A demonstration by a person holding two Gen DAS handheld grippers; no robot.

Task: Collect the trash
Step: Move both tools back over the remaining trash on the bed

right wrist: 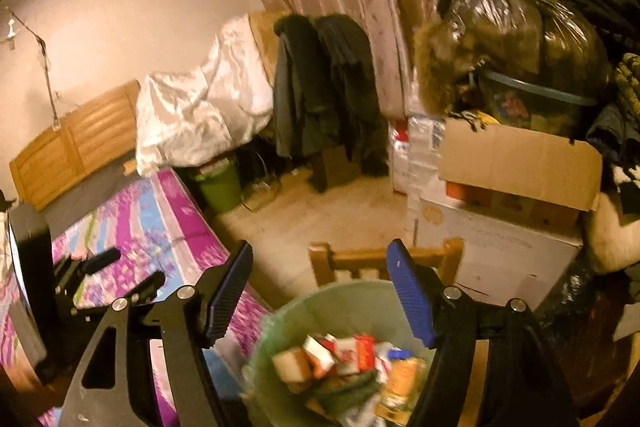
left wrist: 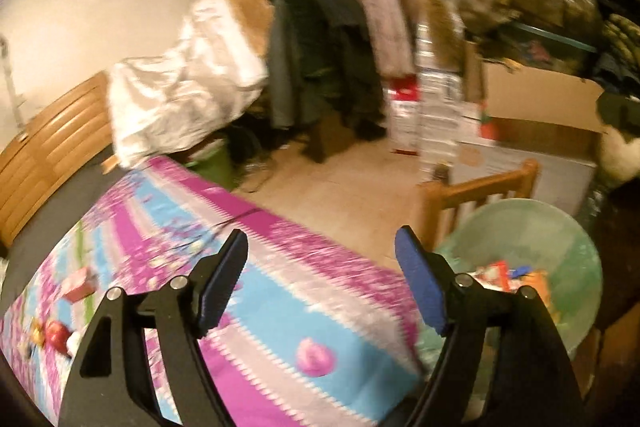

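Both grippers are spread wide with nothing between the fingers. The left gripper (left wrist: pixel 320 279) hangs over the foot end of the bed (left wrist: pixel 256 291), its fingers (left wrist: pixel 224 279) touching nothing, just the purple-and-blue floral sheet under them. The view is pretty motion-blurred, so small stuff is hard to read. There are a couple of bits lying on the sheet toward the bed's left side: a small red box (left wrist: pixel 80 287) and a reddish wrapper (left wrist: pixel 56 335), well apart from the fingers.

The right gripper (right wrist: pixel 320 287) sits right above the pale green trash bin (right wrist: pixel 332 307), fingers (right wrist: pixel 412 303) equally wide apart and empty, not touching the rim as far as I can tell. The bin stands on the floor just off the bed's foot corner, tight against the wooden bed rail (right wrist: pixel 384 259). It's already got a pile of trash (right wrist: pixel 352 359) in it: cartons, wrappers, an orange packet. In the left view the same bin (left wrist: pixel 532 227) shows at the bed's right edge.

Room-wise: open floor (right wrist: pixel 320 219) runs past the rail toward a small green bucket (right wrist: pixel 220 187) and a chair hung with dark coats (right wrist: pixel 324 83). The right side is crowded with stacked cardboard boxes (right wrist: pixel 516 163) and a stuffed black bag (right wrist: pixel 520 39) on top.
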